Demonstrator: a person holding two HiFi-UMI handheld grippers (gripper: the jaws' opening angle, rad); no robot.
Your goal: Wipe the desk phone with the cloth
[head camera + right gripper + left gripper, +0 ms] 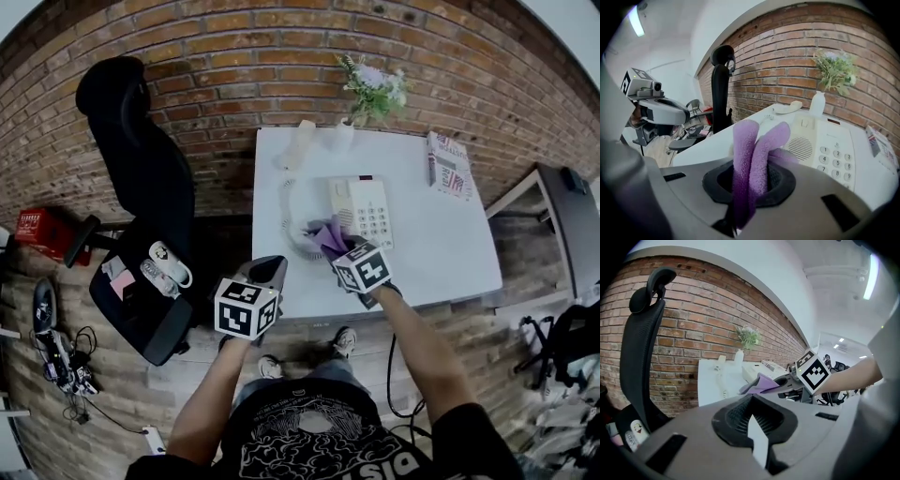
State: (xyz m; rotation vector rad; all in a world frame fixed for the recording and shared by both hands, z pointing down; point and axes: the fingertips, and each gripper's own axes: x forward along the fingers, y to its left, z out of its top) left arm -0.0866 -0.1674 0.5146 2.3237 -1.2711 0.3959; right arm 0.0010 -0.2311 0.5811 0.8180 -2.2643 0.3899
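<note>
While the right claw (341, 253) pinches the fluffy purple cloth (750, 159), the cream keypad desk phone (362, 208) lies just ahead of it, farther from the empty, closed-together left claw (268, 272).

cloth (749, 154): your purple cloth looks soft and fuzzy, like a towel.
desk phone (362, 208): smooth, hard cream plastic, a little shiny.
desk (441, 248): smooth white top, not shiny.
wall (234, 66): rough red brick.
chair (141, 169): black, with a fine mesh back.
right gripper (750, 187): your grey shell is dull plastic; the black pads have ribs.
floor (122, 394): wood boards.
</note>
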